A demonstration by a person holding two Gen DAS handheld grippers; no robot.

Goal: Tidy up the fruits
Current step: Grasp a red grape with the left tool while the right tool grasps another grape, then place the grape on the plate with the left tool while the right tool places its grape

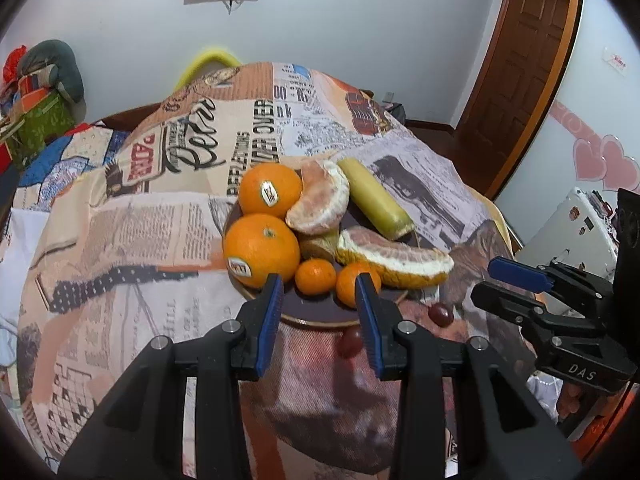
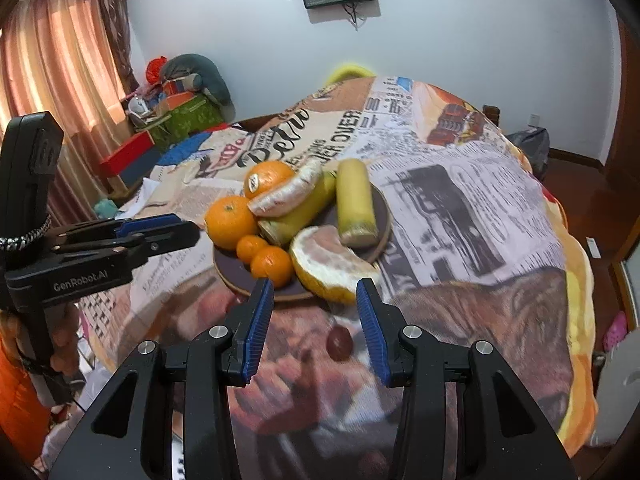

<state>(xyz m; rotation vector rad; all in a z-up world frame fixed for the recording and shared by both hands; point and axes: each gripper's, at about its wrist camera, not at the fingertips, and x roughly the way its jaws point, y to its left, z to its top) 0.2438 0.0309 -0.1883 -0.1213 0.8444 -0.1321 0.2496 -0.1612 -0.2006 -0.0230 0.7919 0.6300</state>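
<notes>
Both grippers are held wide open with nothing between their blue-padded fingers. Left gripper is poised at the near rim of the round dark plate, just in front of two small tangerines. Right gripper is hovering over a dark red grape lying on the newspaper-print cloth covering the surface; a second grape is seen beside it. Two large stickered oranges, peeled pomelo segments and pale yellow banana pieces are piled on the plate.
</notes>
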